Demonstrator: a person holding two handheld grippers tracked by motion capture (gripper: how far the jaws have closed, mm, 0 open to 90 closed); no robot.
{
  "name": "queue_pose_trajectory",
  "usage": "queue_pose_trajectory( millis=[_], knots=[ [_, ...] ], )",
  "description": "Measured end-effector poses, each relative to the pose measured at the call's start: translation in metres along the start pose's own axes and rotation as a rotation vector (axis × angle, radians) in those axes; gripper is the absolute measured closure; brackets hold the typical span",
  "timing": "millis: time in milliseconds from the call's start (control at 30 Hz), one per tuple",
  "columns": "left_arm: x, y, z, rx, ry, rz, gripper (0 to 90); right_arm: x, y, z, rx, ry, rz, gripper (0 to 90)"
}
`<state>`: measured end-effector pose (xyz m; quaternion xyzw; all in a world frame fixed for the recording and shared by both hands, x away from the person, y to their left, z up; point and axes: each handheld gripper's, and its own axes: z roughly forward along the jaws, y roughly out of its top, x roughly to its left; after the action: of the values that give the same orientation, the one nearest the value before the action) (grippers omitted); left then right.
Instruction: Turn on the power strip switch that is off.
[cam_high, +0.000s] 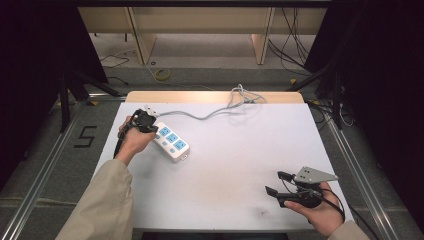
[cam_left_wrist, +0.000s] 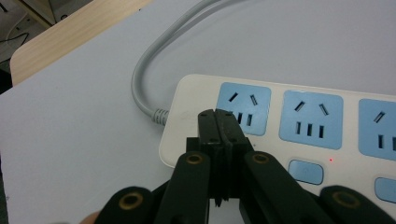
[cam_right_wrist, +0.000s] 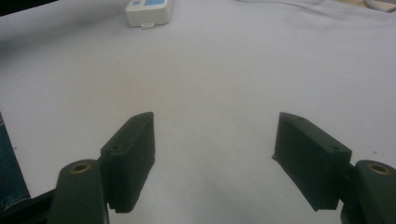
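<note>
Left gripper jaws together over power strip – press switch at 4 o'clock squarely; right gripper jaws apart, idle.

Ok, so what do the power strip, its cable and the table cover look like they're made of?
Power strip: seemingly hard moulded plastic, smooth white body with matte light-blue socket faces and buttons; crisp edges and slots suggest moulding. Cable: grey, flexible rubbery or PVC sheath, judging by its smooth bend and ribbed strain relief. Table cover: matte white sheet, possibly cloth or laminate; too little texture to tell. A wood-look edge shows beyond it.
</note>
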<state>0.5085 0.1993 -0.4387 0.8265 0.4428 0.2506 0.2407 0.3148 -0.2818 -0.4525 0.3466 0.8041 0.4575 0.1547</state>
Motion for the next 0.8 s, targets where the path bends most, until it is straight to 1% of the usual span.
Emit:
queue_pose_trajectory(
  millis=[267, 400, 733, 800],
  knots=[
    [-0.0024, 0.0, 0.005, 0.033, -0.017, 0.01, 89.9, 0.0004, -0.0002, 0.0005, 0.001, 0.002, 0.001, 29.5],
    [-0.0034, 0.0002, 0.0064, 0.035, -0.02, 0.012, 89.8, 0.0004, -0.0003, 0.0004, 0.002, 0.002, 0.003, 29.4],
    [-0.0041, -0.0004, 0.0099, 0.058, -0.024, 0.023, 89.9, 0.0006, -0.0003, 0.0006, 0.003, 0.004, 0.002, 29.4],
    [-0.0038, -0.0006, 0.0098, 0.055, -0.024, 0.017, 89.9, 0.0005, -0.0004, 0.0005, 0.004, 0.004, 0.001, 29.4]
  ],
)
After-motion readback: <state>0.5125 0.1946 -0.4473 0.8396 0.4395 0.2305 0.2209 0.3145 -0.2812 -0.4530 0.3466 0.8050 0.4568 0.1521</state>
